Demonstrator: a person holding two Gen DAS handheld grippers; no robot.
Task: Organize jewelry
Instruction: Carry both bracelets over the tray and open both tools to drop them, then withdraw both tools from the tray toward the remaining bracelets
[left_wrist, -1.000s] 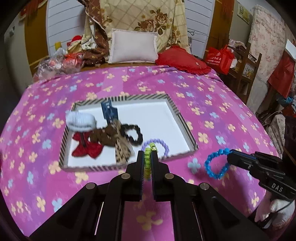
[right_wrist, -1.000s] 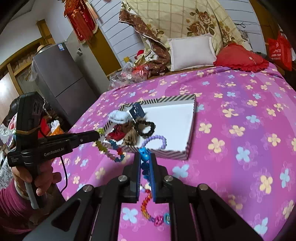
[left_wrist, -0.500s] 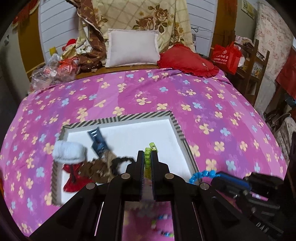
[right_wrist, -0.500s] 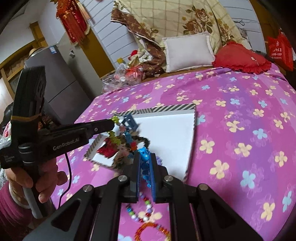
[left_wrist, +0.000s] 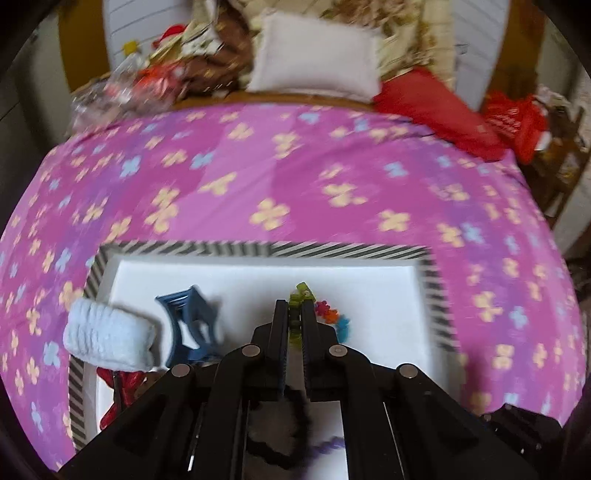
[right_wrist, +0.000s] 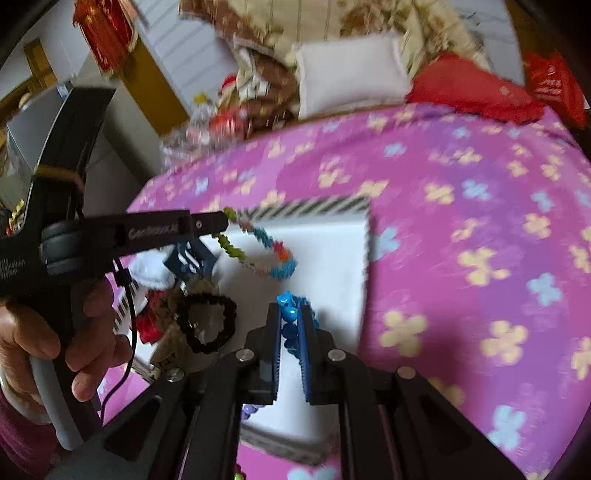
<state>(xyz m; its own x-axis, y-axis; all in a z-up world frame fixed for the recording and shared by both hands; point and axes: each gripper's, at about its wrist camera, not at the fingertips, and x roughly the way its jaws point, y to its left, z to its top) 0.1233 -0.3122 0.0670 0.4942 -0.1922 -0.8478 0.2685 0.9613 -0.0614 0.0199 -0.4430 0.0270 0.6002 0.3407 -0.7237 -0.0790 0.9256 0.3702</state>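
- While both views are blurred, the left gripper pinches a multicolour bead bracelet that hangs over the striped tray.
- Right gripper is clamped on a blue bead bracelet above the tray's white floor; its lower loop is hidden.
- Purple beads and black scrunchie are partly covered.

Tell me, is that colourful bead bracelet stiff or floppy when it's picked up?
Probably floppy: the bracelet droops in a loose loop from the left gripper above the tray. It likely swings too, and looks light, since one pinched bead holds it up.
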